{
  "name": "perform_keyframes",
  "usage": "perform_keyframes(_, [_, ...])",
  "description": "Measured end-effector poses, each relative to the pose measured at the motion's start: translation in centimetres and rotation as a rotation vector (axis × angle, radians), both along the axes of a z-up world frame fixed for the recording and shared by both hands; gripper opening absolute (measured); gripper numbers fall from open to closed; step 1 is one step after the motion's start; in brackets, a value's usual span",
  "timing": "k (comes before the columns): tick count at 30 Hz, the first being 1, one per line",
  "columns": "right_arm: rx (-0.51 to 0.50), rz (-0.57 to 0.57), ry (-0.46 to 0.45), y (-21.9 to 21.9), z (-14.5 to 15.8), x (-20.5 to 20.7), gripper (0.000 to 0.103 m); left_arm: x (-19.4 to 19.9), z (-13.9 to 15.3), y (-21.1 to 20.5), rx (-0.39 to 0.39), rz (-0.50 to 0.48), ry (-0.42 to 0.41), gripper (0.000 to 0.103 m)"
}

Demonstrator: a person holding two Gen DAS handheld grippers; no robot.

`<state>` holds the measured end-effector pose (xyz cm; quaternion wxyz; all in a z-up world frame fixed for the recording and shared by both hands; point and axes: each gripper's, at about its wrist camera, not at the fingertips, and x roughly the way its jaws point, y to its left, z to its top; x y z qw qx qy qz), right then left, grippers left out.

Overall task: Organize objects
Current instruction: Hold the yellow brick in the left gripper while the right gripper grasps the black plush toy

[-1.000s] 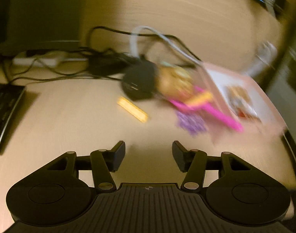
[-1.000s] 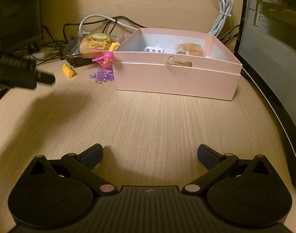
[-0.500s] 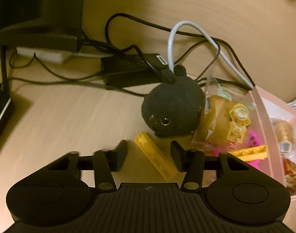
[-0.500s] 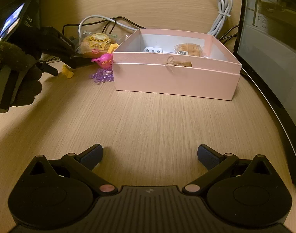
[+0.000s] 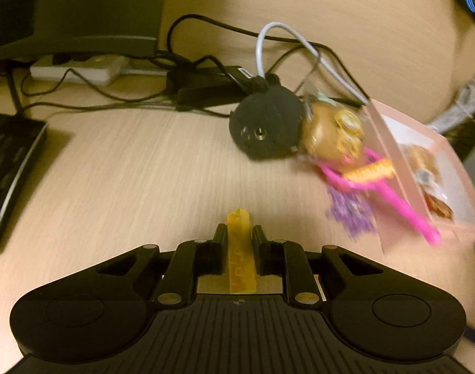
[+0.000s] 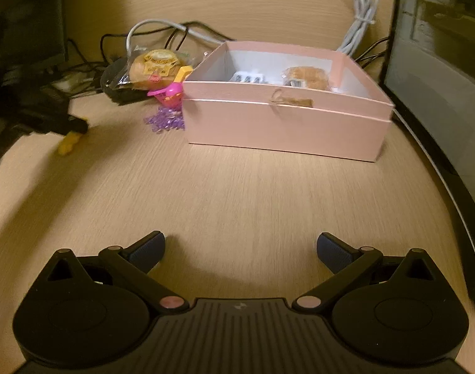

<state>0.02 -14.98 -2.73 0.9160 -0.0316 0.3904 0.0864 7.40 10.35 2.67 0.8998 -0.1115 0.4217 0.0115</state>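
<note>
Yellow plastic now sits between our left gripper's (image 5: 239,243) closing jaws: the toy brick (image 5: 241,255), loose on the desk (image 5: 128,171) a second ago, is pinched. Our right gripper (image 6: 240,249) hangs wide open, empty. Next, we judge, comes the pink box (image 6: 284,124).

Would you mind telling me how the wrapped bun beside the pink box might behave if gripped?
The wrapped bun looks soft, so it would probably squash. Its glossy, crinkled wrapper may slip or bunch. It likely feels light, and seems unlikely to roll.

Pink box (image 5: 424,168) smeared by blur; keyboard (image 5: 10,162) cut off at left.
</note>
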Motion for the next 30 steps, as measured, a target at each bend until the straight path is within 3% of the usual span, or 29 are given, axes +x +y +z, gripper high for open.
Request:
perform_keyframes(2, [0.004,0.038,0.006,0.8,0.7,0.7,0.103,-2.4,0.7,0.9,-0.017,-0.018,-0.006,0.019])
perform_keyframes(8, [0.004,0.172,-0.142,5.7,6.4,2.3,0.103,-7.4,1.0,3.1,-0.107,-0.016,0.015,0.019])
perform_keyframes(14, [-0.097,0.305,-0.225,14.3,10.4,9.4,0.103,-10.0,1.4,5.1,-0.18,-0.014,0.001,0.019])
perform_keyframes(21, [-0.409,0.432,-0.181,23.3,6.3,17.8,0.103,-12.0,1.6,7.2,-0.233,0.019,-0.01,0.019])
perform_keyframes(24, [-0.447,0.407,-0.105,24.7,4.7,20.5,0.103,-12.3,1.5,8.3,-0.224,0.042,-0.006,0.019])
perform_keyframes(25, [-0.44,0.395,-0.075,24.9,4.2,21.1,0.097,-12.4,1.5,8.6,-0.222,0.049,-0.007,0.019])
perform_keyframes(26, [-0.432,0.388,-0.051,25.1,3.9,21.6,0.082,-12.4,1.4,8.9,-0.223,0.055,-0.004,0.019])
perform_keyframes(30, [-0.425,0.388,-0.036,25.2,3.6,19.9,0.074,-12.5,1.3,9.3,-0.222,0.063,0.008,0.019])
